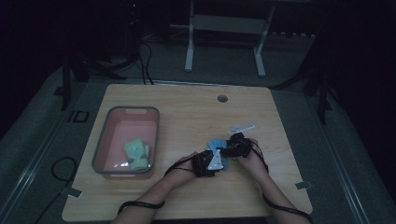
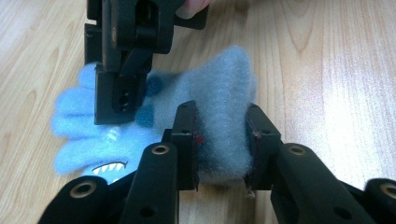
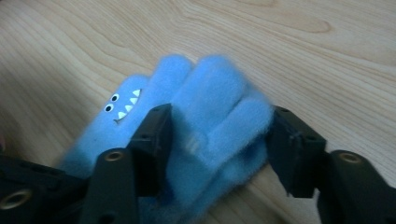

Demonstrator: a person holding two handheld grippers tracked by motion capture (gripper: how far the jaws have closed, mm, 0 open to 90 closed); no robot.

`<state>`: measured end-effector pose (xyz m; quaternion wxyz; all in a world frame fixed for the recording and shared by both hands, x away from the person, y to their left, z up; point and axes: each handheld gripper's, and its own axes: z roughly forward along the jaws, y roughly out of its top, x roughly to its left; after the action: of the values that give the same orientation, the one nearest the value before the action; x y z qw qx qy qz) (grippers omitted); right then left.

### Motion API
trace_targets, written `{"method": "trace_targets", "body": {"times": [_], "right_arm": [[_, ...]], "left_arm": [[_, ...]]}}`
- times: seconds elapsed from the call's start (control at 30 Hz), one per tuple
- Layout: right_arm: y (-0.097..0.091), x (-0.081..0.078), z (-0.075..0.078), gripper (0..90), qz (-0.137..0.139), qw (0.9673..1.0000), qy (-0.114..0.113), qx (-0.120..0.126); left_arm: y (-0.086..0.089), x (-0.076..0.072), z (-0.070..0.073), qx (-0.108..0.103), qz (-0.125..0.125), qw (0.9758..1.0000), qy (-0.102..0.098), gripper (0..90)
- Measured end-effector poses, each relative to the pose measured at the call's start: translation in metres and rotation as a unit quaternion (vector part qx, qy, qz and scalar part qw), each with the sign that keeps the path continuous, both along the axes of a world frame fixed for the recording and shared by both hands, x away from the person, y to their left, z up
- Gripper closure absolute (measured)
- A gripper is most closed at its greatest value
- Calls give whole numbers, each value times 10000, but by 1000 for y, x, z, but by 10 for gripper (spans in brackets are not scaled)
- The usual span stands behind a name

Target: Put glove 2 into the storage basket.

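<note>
Your left gripper point(image 2: 219, 144) clenches the blue fleece glove point(image 2: 205, 102) on the worktop point(image 2: 327, 70); your right gripper point(image 3: 219, 140) pinches its fingers between its jaws.

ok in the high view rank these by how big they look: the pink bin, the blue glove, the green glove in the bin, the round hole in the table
1. pink bin
2. and 3. blue glove and green glove: unsure, since both grippers cover much of the blue one
4. round hole
</note>
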<state>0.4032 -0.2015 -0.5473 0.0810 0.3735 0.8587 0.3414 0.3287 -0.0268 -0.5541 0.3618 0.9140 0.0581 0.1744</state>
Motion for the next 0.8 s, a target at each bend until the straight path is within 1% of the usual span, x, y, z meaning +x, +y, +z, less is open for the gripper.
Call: {"method": "trace_targets", "body": {"times": [0.03,0.1,0.13,0.17,0.27,0.3,0.37,0.4,0.43,0.47,0.53,0.57,0.6,0.7,0.73,0.8], "right_arm": [[0,0,0,552,72,9999,54,44],[0,0,0,624,129,9997,141,130],[0,0,0,673,188,9995,200,159],[1,0,0,694,200,9992,276,212],[1,1,0,752,222,9988,361,233],[1,1,1,766,191,9986,418,274],[-1,2,2,782,148,9978,520,390],[-1,3,3,787,160,9974,560,420],[-2,3,4,790,161,9972,560,458],[-1,2,5,792,179,9975,531,432],[-1,2,6,793,193,9976,520,424],[0,1,8,795,207,9975,516,440],[1,1,11,796,229,9974,503,462],[1,1,16,799,251,9964,536,607],[1,1,17,800,255,9964,528,617],[2,1,20,800,258,9962,503,655]], "left_arm": [[0,0,0,-3,1,10000,22,723],[0,1,1,21,-12,10000,49,732],[0,1,1,17,-7,10000,71,736],[0,2,2,28,-11,10000,72,740],[0,2,3,-4,17,9999,162,750],[0,2,4,7,20,9999,161,754],[1,2,5,-27,29,9997,222,759],[1,1,6,-8,18,9998,215,761],[2,1,7,-3,17,9997,228,763],[3,1,8,-18,17,9996,265,764],[4,1,9,-10,12,9996,272,765],[5,1,11,20,14,9996,273,765],[5,0,13,3,14,9996,272,765],[8,-1,18,5,12,9997,236,765],[10,-1,21,28,24,9998,201,765],[14,-2,26,26,37,9998,194,765]]}}
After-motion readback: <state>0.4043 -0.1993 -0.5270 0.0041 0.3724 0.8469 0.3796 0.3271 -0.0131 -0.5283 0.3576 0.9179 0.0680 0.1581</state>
